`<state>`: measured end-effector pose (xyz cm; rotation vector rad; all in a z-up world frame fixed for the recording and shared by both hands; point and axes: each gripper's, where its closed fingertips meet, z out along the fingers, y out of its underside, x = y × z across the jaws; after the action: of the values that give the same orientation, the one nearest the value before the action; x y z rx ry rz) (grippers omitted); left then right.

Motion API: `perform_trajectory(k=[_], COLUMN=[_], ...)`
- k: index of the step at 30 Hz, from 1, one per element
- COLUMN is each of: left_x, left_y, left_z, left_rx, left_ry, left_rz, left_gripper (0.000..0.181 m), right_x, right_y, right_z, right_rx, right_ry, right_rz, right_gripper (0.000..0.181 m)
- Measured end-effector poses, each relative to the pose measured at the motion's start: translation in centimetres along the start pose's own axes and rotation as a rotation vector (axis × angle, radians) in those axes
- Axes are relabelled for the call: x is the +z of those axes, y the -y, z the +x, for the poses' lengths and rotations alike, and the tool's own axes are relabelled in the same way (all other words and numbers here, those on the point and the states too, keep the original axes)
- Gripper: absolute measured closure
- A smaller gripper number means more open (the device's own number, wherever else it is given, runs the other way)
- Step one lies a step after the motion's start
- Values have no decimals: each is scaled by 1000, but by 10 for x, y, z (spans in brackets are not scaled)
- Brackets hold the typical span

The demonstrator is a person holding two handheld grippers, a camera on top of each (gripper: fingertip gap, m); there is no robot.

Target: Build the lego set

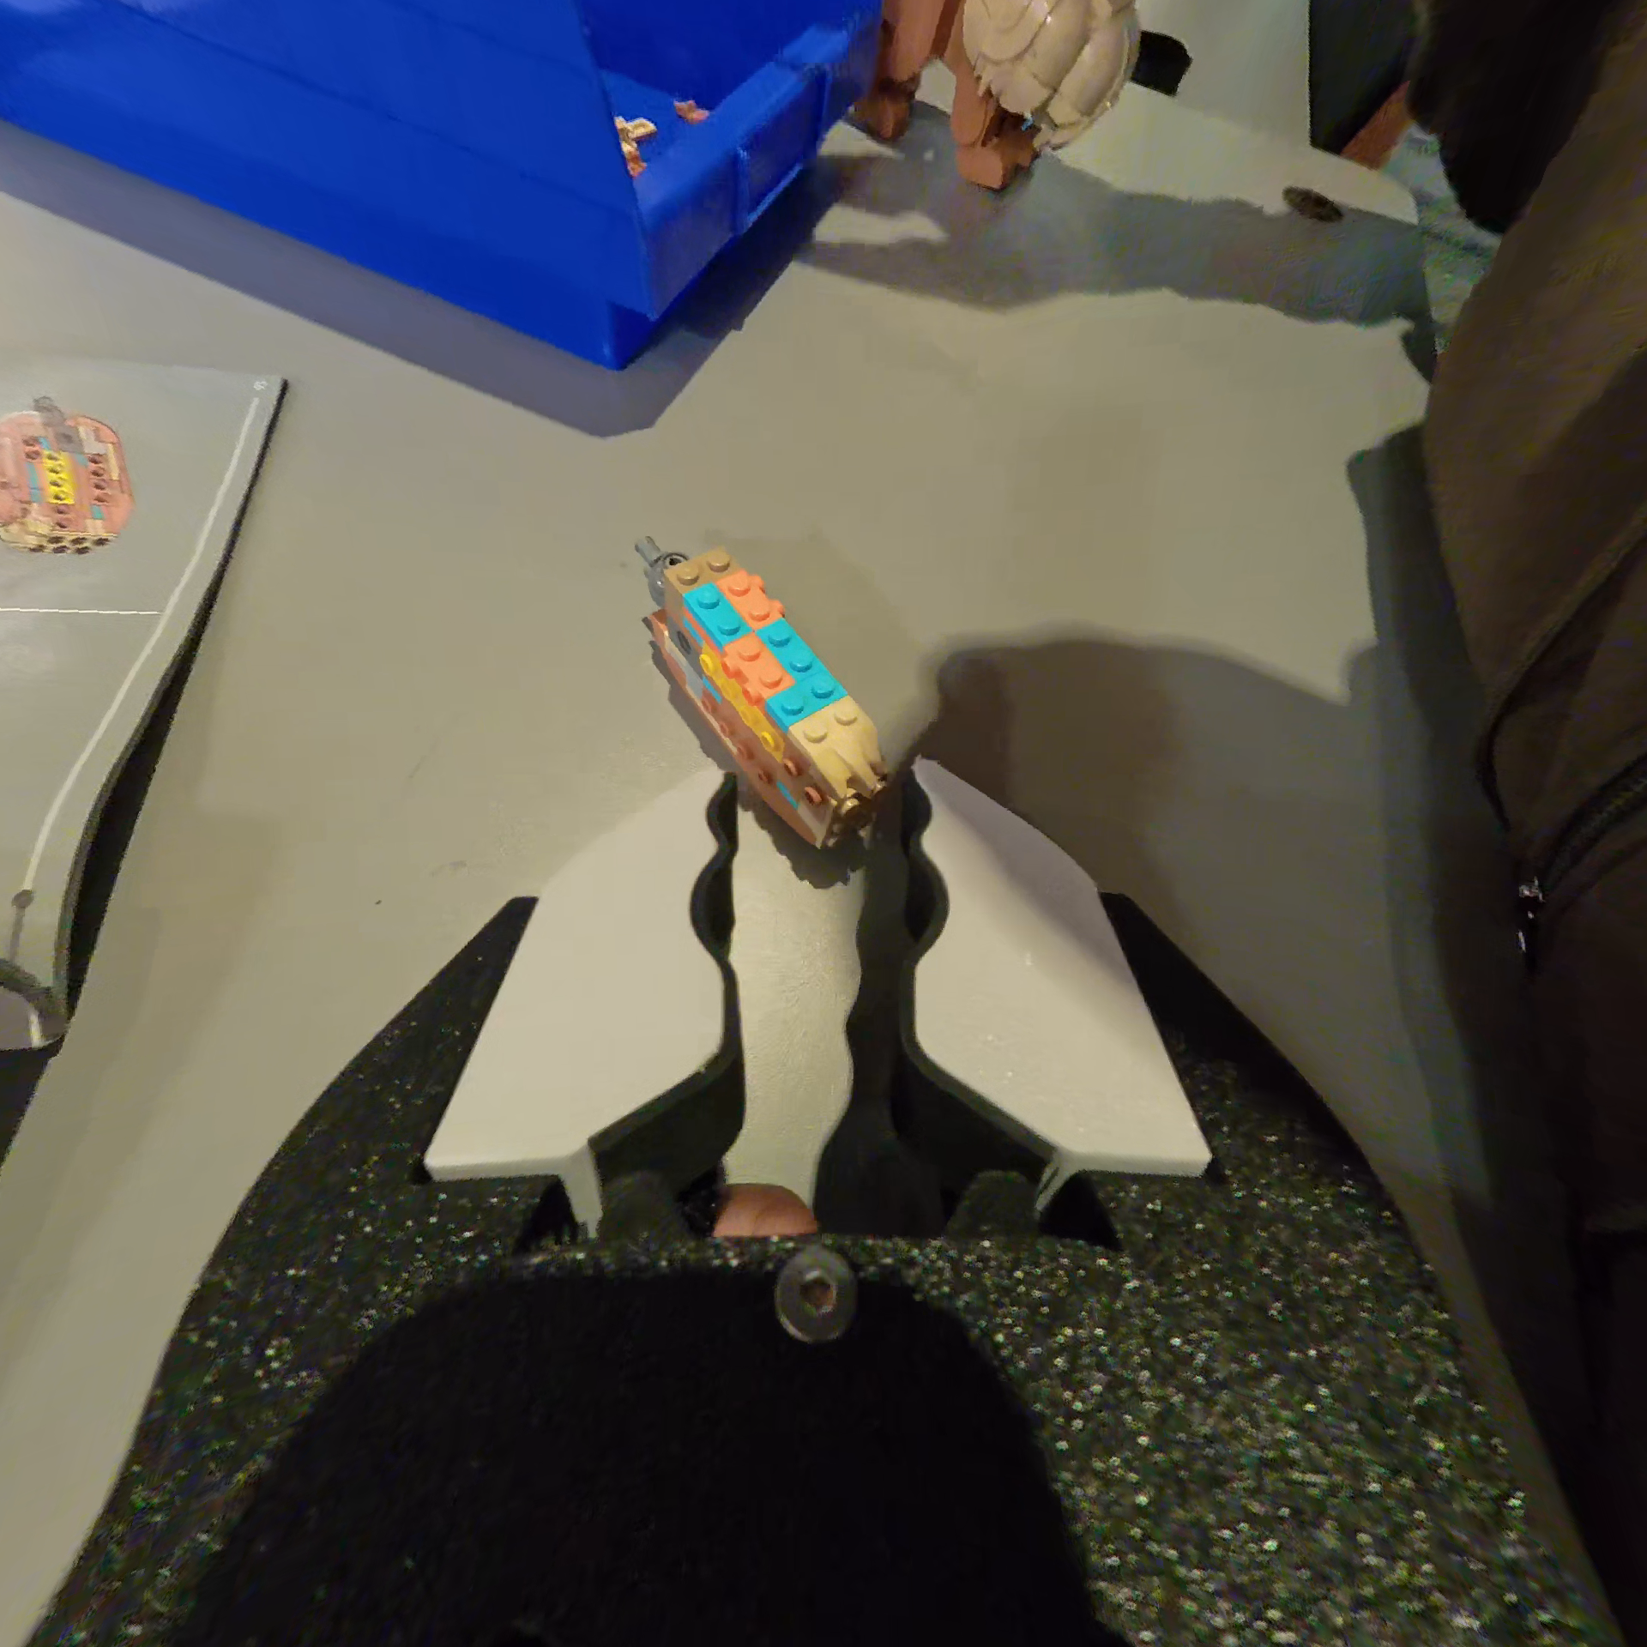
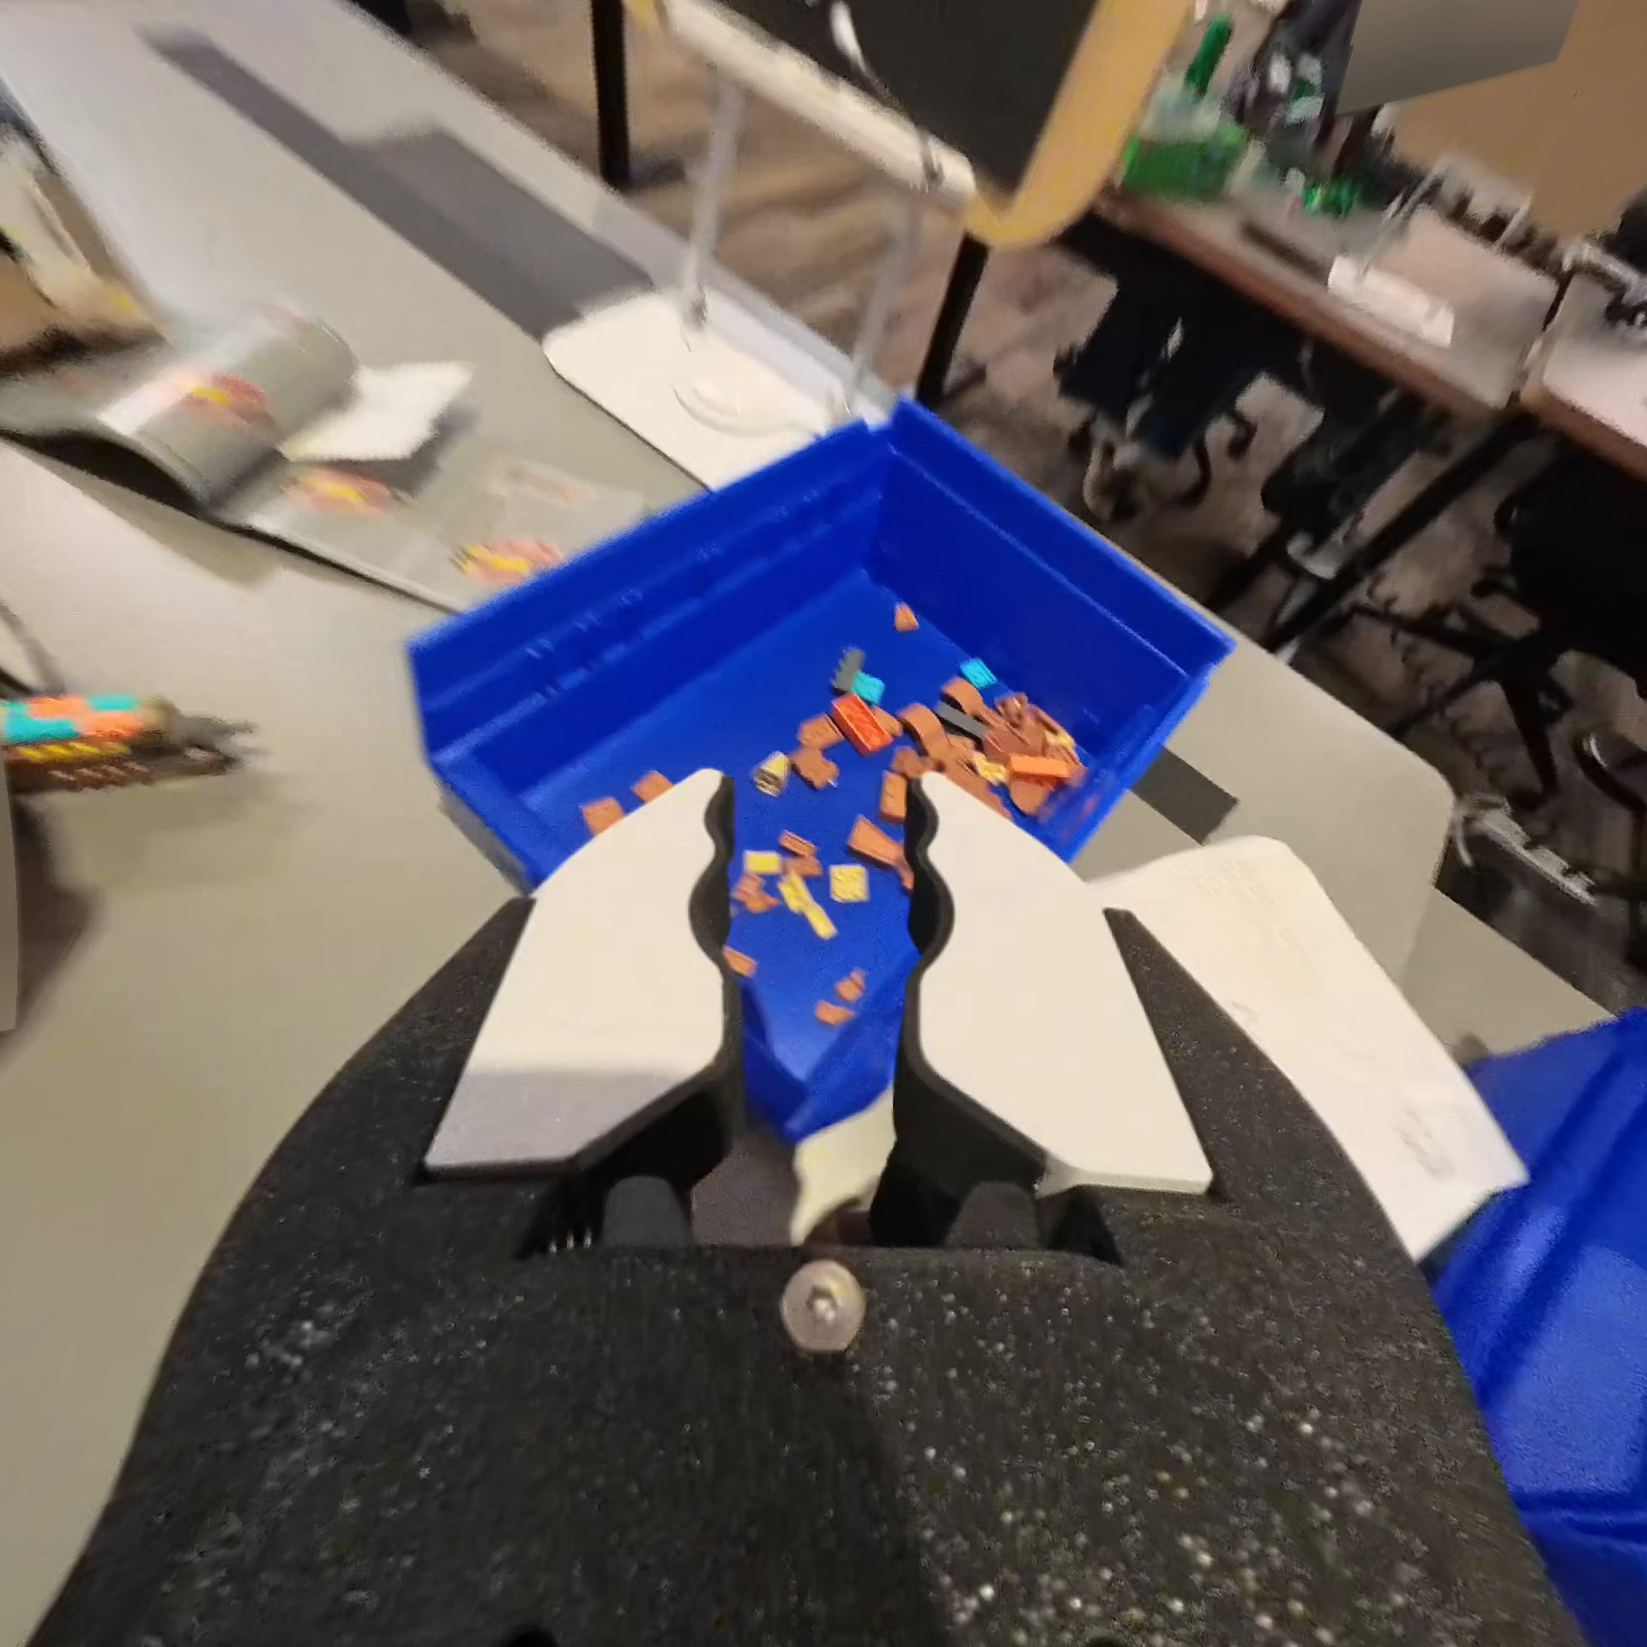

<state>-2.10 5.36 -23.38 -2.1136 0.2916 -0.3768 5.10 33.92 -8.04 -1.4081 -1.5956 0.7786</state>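
The left claw stood parted over the grey worktop, its tips on either side of the near end of a small brick build, whether touching it could not be told. A blue bin sat beyond, a booklet to the left, and a brown model at the far edge.

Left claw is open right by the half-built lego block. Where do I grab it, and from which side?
Take the half-built block across its long flanks near the tan end, which already points into the left claw. Probably advance straight from there, rotating slightly, since it lies slanted on the table.
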Motion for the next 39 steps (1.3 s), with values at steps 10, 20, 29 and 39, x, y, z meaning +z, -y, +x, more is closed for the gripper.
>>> perform_trajectory(k=[10, 20, 29, 39], left_x=[-18, -33, -28, -25], left_y=[22, 33, 29, 28], left_z=[-23, -42, -45, -44], left_rx=[-17, -120, -147, -163], left_ry=[173, 257, 259, 223], left_rz=[186, 322, 282, 269], left_gripper=[135, 137, 138, 141], right_x=[-2, 38, 44, 49], right_y=[14, -34, -57, -59], right_z=[-104, -142, -140, -142], right_rx=[121, 225, 315, 318], right_ry=[184, 243, 296, 302], right_rz=[372, 347, 310, 276], right_gripper=[117, 123, 135, 138])
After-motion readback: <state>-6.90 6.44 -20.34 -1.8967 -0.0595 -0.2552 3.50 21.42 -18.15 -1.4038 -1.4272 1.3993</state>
